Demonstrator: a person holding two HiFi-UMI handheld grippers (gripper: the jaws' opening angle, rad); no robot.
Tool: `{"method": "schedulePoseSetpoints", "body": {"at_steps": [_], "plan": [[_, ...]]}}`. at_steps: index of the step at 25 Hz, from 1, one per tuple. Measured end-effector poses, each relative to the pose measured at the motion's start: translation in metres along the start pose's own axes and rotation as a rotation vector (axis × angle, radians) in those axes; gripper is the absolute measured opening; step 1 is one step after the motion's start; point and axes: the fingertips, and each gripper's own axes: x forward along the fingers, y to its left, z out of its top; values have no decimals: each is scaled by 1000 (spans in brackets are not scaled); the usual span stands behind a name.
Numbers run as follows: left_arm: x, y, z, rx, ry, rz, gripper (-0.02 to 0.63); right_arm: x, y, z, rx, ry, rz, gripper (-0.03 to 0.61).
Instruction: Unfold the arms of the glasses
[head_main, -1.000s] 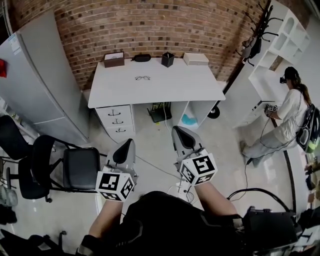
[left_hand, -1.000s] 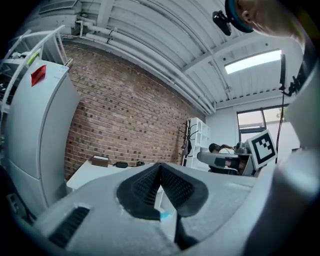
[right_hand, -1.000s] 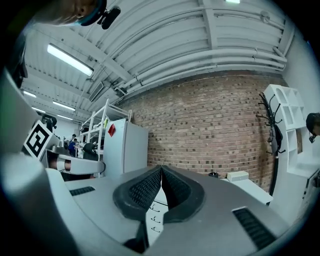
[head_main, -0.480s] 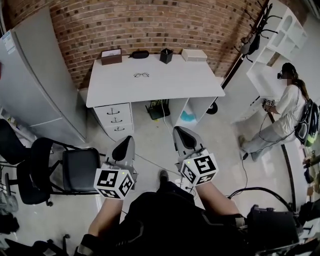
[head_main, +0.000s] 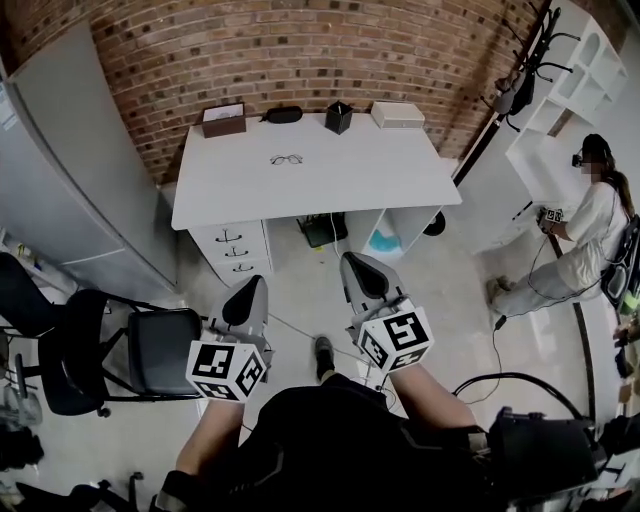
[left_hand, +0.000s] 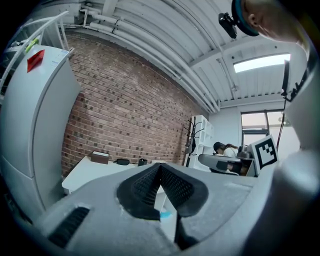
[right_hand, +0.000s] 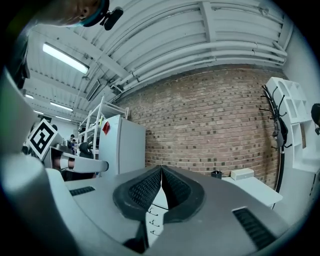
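A pair of thin-framed glasses (head_main: 286, 159) lies on the white desk (head_main: 380, 175) against the brick wall, toward its back left. Both grippers are held level over the floor, well short of the desk. My left gripper (head_main: 250, 290) is shut with nothing in it; in the left gripper view its pads meet at the tip (left_hand: 160, 167). My right gripper (head_main: 358, 266) is shut and empty as well, its pads closed together in the right gripper view (right_hand: 161, 170). The glasses are too small to make out in either gripper view.
On the desk's back edge stand a brown box (head_main: 223, 119), a dark case (head_main: 284, 114), a black cup (head_main: 338, 117) and a white box (head_main: 397, 114). A drawer unit (head_main: 233, 250) sits under the desk, black chairs (head_main: 120, 345) at left, a grey cabinet (head_main: 70, 170) beyond them, a person (head_main: 580, 235) at right.
The person has walked toward the desk with both grippers, which stay shut. A shoe now shows on the floor between the grippers.
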Motion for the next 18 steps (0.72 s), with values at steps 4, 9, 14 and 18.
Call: {"method": "schedulePoseSetpoints", "body": {"at_steps": [4, 9, 14, 18], "plan": [[34, 14, -2, -22, 12, 15, 8, 27, -23, -5, 9, 13, 12, 9], [77, 24, 4, -4, 22, 32, 8, 56, -60, -5, 31, 17, 14, 9], [121, 32, 2, -5, 53, 68, 8, 83, -93, -5, 35, 18, 46, 9], [162, 32, -1, -8, 76, 72, 8, 104, -123, -13, 48, 30, 71, 9]]}}
